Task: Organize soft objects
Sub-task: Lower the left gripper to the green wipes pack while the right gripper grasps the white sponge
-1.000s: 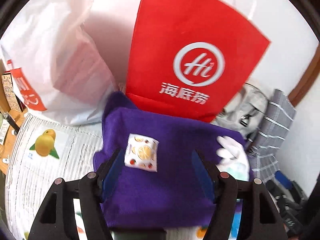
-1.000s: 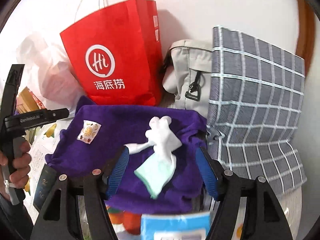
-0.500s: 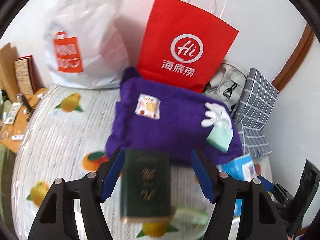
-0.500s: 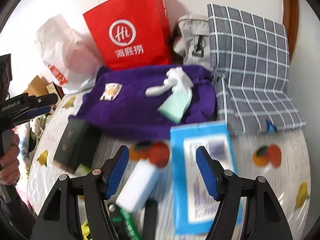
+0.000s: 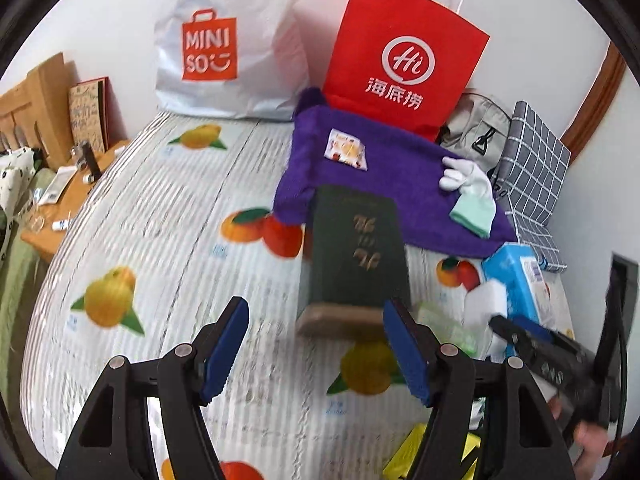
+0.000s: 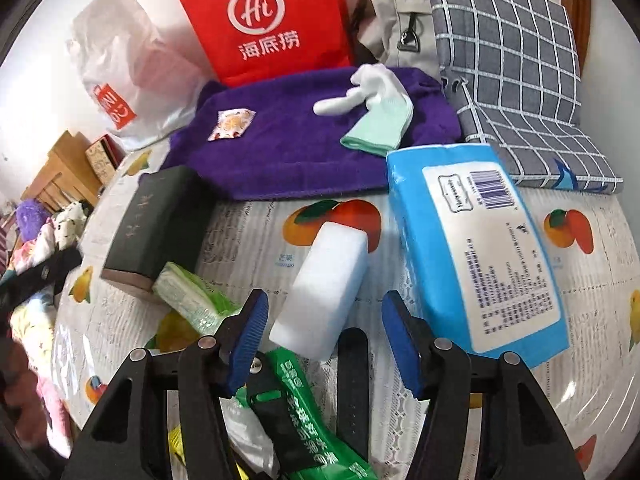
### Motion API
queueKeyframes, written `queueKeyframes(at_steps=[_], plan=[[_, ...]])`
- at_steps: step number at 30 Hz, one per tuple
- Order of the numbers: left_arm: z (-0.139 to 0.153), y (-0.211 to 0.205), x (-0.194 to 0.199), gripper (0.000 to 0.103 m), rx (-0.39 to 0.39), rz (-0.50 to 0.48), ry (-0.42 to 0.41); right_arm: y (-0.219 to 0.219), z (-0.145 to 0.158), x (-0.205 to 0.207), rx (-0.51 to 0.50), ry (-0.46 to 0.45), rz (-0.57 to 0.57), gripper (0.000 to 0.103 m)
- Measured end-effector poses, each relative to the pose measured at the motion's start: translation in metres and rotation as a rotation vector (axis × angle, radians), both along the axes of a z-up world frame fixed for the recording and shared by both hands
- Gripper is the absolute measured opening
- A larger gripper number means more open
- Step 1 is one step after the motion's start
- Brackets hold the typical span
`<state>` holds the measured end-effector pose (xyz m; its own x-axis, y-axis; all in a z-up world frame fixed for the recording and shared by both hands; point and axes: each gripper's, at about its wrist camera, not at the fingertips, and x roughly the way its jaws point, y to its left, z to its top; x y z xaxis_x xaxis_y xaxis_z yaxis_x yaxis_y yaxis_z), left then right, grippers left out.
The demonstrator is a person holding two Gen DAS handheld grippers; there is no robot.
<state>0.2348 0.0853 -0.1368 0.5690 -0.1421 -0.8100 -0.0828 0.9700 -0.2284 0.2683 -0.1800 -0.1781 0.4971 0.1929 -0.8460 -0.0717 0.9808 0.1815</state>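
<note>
A folded purple towel [image 5: 384, 184] [image 6: 304, 148] lies at the back of the table with a white and mint glove [image 5: 470, 196] [image 6: 380, 108] and a small fruit-print packet [image 5: 346, 148] [image 6: 232, 122] on it. My left gripper [image 5: 316, 352] is open and empty above the tablecloth, just short of a dark green book [image 5: 356, 256]. My right gripper [image 6: 324, 344] is open and empty over a white sponge block [image 6: 324, 288], with a blue tissue pack [image 6: 476, 248] to its right. The right gripper also shows at the right edge of the left wrist view [image 5: 560, 360].
A red paper bag [image 5: 404, 52] [image 6: 264, 20], a white MINISO bag [image 5: 228, 40], a grey backpack [image 5: 476, 136] and a grey checked bag [image 6: 508, 80] stand along the wall. A green wipes pack [image 6: 188, 296], a green packet [image 6: 308, 408] and a black strap [image 6: 352, 384] lie near the right gripper.
Both grippers have pulled back from the purple towel toward the table's near side. The book, sponge and tissue pack have come into view. Both stay open.
</note>
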Motion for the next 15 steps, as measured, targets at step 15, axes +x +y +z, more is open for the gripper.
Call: queueKeyframes(at_steps=[15], plan=[[-0.006,-0.019,-0.019,0.068,-0.062,-0.054,0.034,0.001,0.026,-0.016,-0.021,-0.118,0.034,0.037]])
